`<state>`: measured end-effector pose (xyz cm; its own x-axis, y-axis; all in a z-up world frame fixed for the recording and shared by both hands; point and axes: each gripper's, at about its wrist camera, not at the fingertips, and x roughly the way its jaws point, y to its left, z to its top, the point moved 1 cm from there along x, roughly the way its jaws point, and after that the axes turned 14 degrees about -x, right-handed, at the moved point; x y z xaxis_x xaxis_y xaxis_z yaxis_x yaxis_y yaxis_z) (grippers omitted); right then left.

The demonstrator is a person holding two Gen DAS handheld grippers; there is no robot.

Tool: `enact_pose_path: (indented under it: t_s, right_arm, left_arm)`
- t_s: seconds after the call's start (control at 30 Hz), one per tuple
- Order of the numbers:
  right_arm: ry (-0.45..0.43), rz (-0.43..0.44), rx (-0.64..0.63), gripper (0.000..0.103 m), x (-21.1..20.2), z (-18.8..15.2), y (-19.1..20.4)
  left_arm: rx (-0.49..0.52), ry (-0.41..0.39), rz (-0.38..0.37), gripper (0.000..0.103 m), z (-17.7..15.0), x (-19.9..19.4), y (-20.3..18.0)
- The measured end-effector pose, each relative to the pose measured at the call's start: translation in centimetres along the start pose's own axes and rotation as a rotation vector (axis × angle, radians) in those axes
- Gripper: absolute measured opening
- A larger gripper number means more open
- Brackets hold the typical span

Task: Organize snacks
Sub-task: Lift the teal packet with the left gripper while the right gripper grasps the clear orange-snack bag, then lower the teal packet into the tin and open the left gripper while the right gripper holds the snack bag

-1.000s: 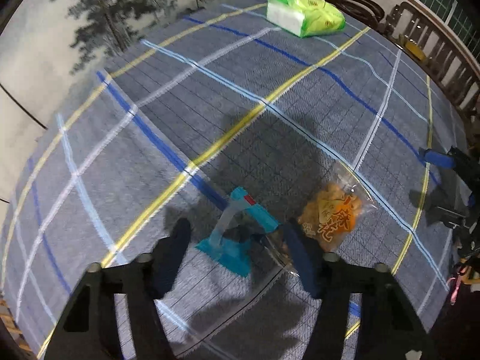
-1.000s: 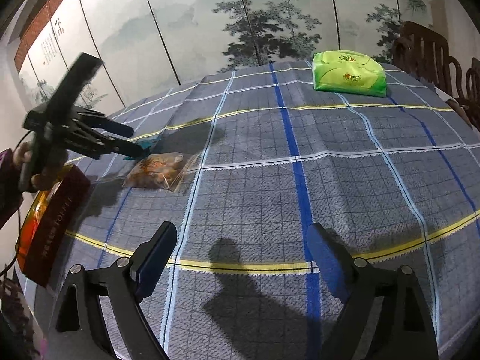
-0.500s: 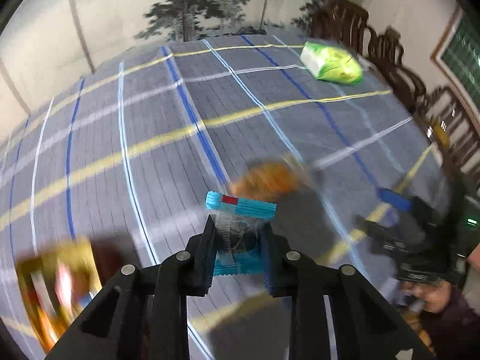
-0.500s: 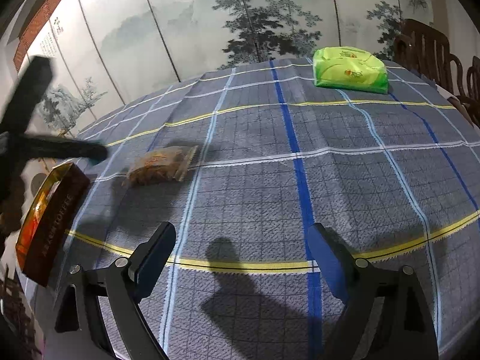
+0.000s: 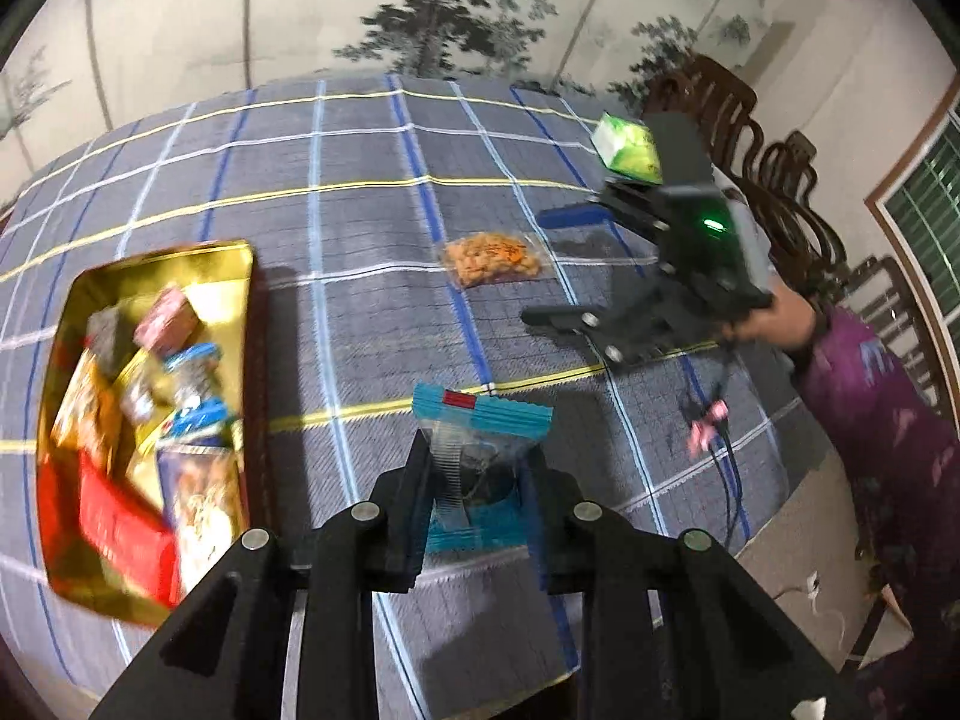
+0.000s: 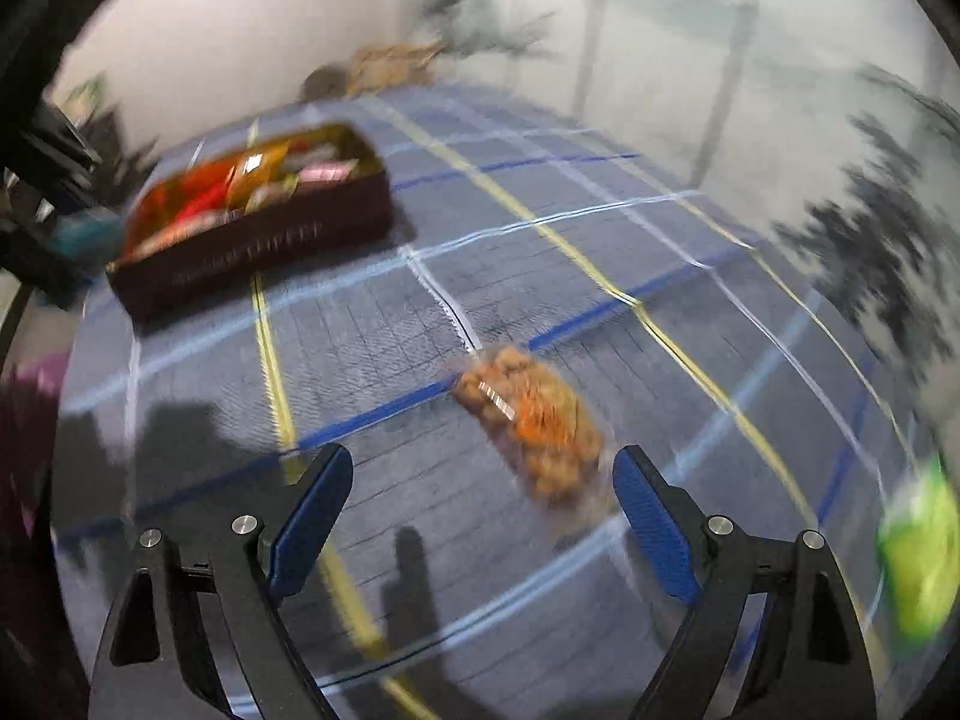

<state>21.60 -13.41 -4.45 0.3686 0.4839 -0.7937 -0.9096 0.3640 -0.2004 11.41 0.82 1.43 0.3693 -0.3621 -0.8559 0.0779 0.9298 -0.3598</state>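
My left gripper (image 5: 477,468) is shut on a small clear snack packet with teal ends (image 5: 480,420) and holds it above the table. A gold tin (image 5: 234,264) with several snack packs lies to its left; it also shows in the right wrist view (image 6: 258,246) as a dark-sided box. A clear bag of orange snacks (image 5: 492,258) lies on the checked tablecloth. My right gripper (image 6: 480,504) is open just in front of this bag (image 6: 534,420), with the bag near its right finger. The right gripper also shows in the left wrist view (image 5: 558,267).
A green tissue pack (image 5: 627,147) lies at the far right of the table, blurred in the right wrist view (image 6: 918,546). Wooden chairs (image 5: 774,138) stand past the table's right edge. A painted screen stands behind the table. A cable (image 5: 729,468) hangs at the table edge.
My left gripper closed on the teal packet, lifted it and swung left toward the tin. My right gripper swung left and down to the orange snack bag, staying open.
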Motion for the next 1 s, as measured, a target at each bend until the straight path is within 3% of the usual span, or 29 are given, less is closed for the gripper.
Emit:
enact_pose_path:
  t_s: [0.17,0.3,0.4,0.47,0.57,0.73,0.87,1.0]
  right_arm:
    - [0.089,0.065,-0.128,0.079,3.9,1.4,-1.9]
    - [0.113,0.189,-0.094,0.071,6.0,1.1,-3.6]
    - [0.124,0.175,-0.038,0.050,5.6,1.2,-4.3]
    - [0.141,0.156,0.001,0.043,5.1,1.2,-3.7]
    - [0.152,0.124,0.072,0.043,4.1,0.9,-1.8]
    - [0.031,0.082,0.219,0.043,0.8,0.8,3.8]
    - [-0.106,0.042,0.435,0.043,-1.7,0.2,6.7]
    - [-0.185,0.000,0.610,0.043,-2.7,-0.8,8.2]
  left_arm:
    - [-0.036,-0.019,0.019,0.024,-0.2,-1.4,1.0]
    - [-0.076,-0.022,0.014,0.024,0.1,-1.6,1.9]
    - [-0.093,-0.037,0.006,0.024,0.1,-2.1,2.3]
    - [-0.101,-0.055,0.008,0.024,0.1,-2.6,2.7]
    - [-0.119,-0.079,0.001,0.024,-0.1,-3.3,3.4]
    - [-0.163,-0.114,0.004,0.025,-1.2,-4.4,5.5]
    - [-0.203,-0.126,0.025,0.024,-2.1,-5.3,7.9]
    - [-0.211,-0.161,0.063,0.024,-2.6,-6.3,9.9]
